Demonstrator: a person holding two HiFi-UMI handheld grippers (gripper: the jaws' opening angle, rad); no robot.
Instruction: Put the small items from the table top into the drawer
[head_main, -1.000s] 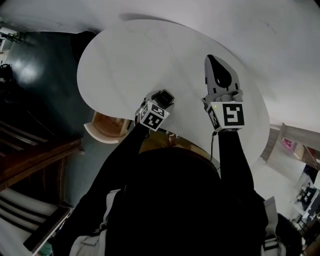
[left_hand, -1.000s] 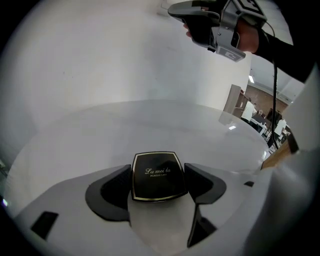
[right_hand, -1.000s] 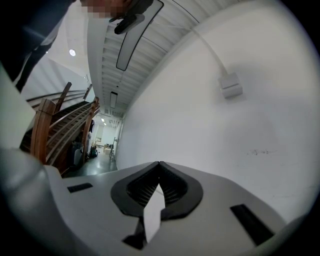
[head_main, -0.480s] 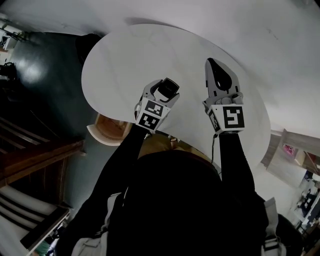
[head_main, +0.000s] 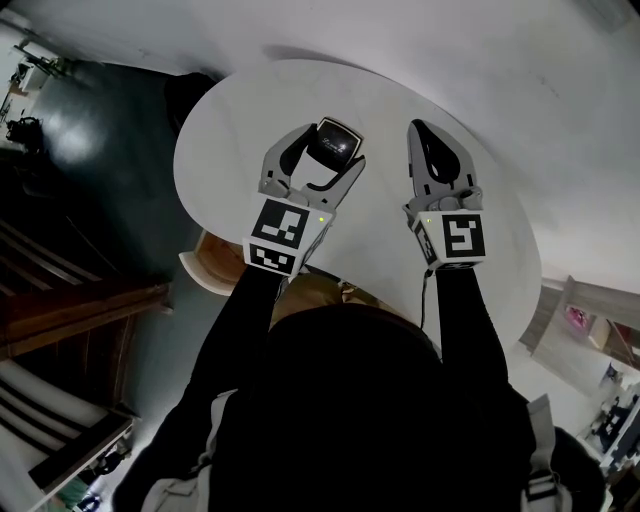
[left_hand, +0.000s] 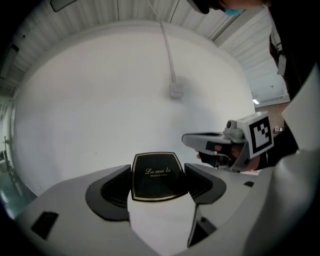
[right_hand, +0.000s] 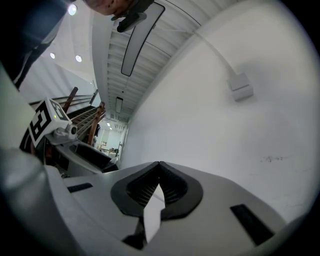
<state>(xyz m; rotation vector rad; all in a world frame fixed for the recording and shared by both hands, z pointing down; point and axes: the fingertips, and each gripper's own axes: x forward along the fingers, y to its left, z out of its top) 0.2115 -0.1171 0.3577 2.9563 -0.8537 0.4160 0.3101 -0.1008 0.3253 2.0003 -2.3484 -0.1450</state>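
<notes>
Spreading below both grippers, the white table (head_main: 215, 130) is being seen from above. A black compact (left_hand: 158, 176) is being gripped over the table's middle by the left gripper (head_main: 328, 150), whose jaws are being pressed against its two sides. The right gripper (head_main: 420, 130) is being held just beside it, jaws closed together on nothing.

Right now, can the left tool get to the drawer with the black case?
Probably yes. The left tool grips the black case over the table, the drawer looks open below the near edge, and the shut right tool sits clear to the side.
</notes>
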